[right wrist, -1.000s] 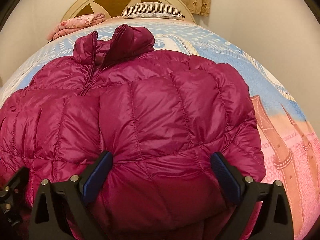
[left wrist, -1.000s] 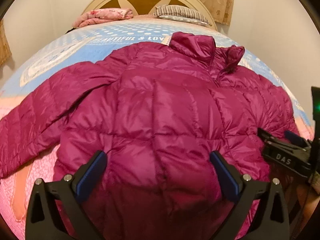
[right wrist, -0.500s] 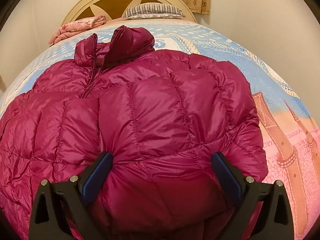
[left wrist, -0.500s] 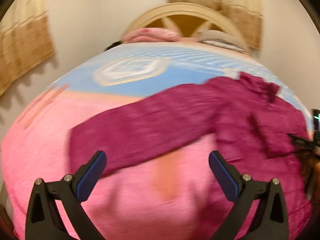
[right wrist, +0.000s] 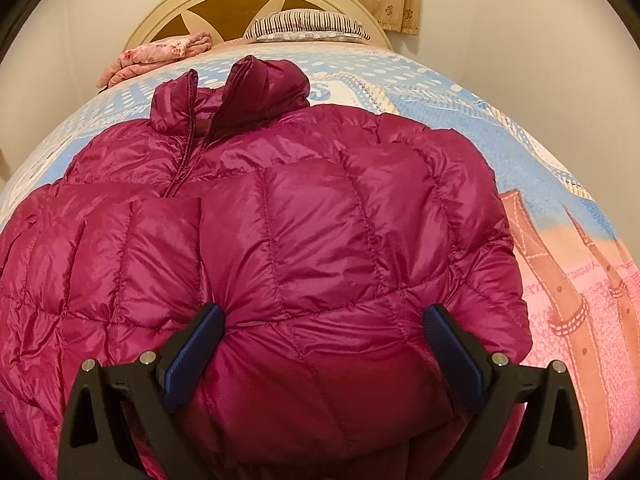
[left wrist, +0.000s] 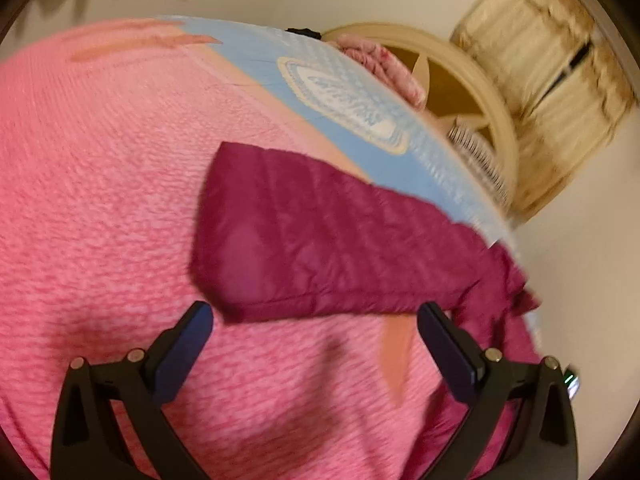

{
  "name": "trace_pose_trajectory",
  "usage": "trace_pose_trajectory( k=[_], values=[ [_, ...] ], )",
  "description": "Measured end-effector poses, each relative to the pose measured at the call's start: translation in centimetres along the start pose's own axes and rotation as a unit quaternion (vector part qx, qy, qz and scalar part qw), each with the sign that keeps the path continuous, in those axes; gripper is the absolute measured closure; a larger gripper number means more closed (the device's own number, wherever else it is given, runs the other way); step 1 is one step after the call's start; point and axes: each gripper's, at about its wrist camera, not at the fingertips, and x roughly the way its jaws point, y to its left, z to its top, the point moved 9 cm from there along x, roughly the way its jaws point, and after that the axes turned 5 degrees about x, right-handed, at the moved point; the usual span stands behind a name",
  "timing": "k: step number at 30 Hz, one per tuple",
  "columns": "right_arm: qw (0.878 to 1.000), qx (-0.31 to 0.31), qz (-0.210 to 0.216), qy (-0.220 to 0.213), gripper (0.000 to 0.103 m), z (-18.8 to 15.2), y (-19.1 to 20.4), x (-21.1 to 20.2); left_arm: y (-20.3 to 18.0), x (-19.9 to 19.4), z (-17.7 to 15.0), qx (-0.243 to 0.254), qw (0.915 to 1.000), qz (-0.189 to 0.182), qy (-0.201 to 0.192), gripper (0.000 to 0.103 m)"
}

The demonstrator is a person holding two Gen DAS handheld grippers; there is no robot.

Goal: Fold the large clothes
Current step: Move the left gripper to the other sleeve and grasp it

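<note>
A: Quick pass. Where's the jacket (right wrist: 288, 248)?

B: Magenta puffer, flat on the bed (right wrist: 580, 280), fills the centre of the right wrist view, collar toward the headboard (right wrist: 256, 4) at top. In the left wrist view only its sleeve (left wrist: 320, 236) shows, stretched from centre frame to the right edge over the pink bedspread (left wrist: 100, 160).

A: Tongs?

B: Left tongs (left wrist: 316, 344) spread wide, nothing between the pads, cuff end just above them in frame. Right tongs (right wrist: 322, 344) also spread wide, low over the hem area; can't tell if the pads touch the fabric.

A: Risks?

B: Left view is blurred and tilted, so aim at the cuff is shaky; a grab could pinch the bedspread along with the sleeve, or take just the slick shell and slip. Puffy fill may spring back and undo a fold. If the right tongs don't pin the body, dragging the sleeve could skew the whole jacket.

A: Room?

B: Plenty of bare bedspread at left and bottom of the left view. In the right view the jacket's right edge leaves open bed at frame right. Folded blanket (right wrist: 156, 56) and pillow (right wrist: 304, 26) sit well apart, upper frame.
</note>
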Motion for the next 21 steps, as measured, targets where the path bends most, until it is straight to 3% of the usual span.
trace_pose_trajectory(
  k=[5, 10, 12, 14, 15, 17, 21],
  values=[
    [1.0, 0.001, 0.001, -0.001, 0.003, 0.0, 0.0, -0.1, 0.8, 1.6, 0.8, -0.063, 0.9973, -0.035, -0.016, 0.0],
    [1.0, 0.003, 0.006, -0.004, 0.003, 0.0, -0.2, -0.2, 1.3, 1.0, 1.6, -0.091, 0.9932, -0.056, -0.047, 0.005],
    [1.0, 0.003, 0.006, -0.004, 0.003, 0.0, -0.1, -0.2, 1.4, 0.8, 1.7, -0.089, 0.993, -0.059, -0.052, 0.016],
    [1.0, 0.003, 0.005, -0.005, 0.003, 0.0, -0.1, -0.2, 1.6, 1.0, 1.6, -0.081, 0.9937, -0.06, -0.05, 0.058],
    [1.0, 0.003, 0.005, -0.005, 0.003, 0.0, -0.1, -0.3, 1.9, 1.6, 1.5, -0.074, 0.9951, -0.05, -0.042, 0.07],
    [1.0, 0.004, 0.007, -0.005, 0.003, 0.0, -0.2, -0.3, 2.6, 2.1, 1.5, -0.074, 0.9959, -0.035, -0.039, 0.08],
    [1.0, 0.006, 0.009, -0.006, 0.003, 0.0, -0.1, -0.4, 3.2, 1.9, 2.2, -0.07, 0.9959, -0.022, -0.053, 0.085]
  ],
)
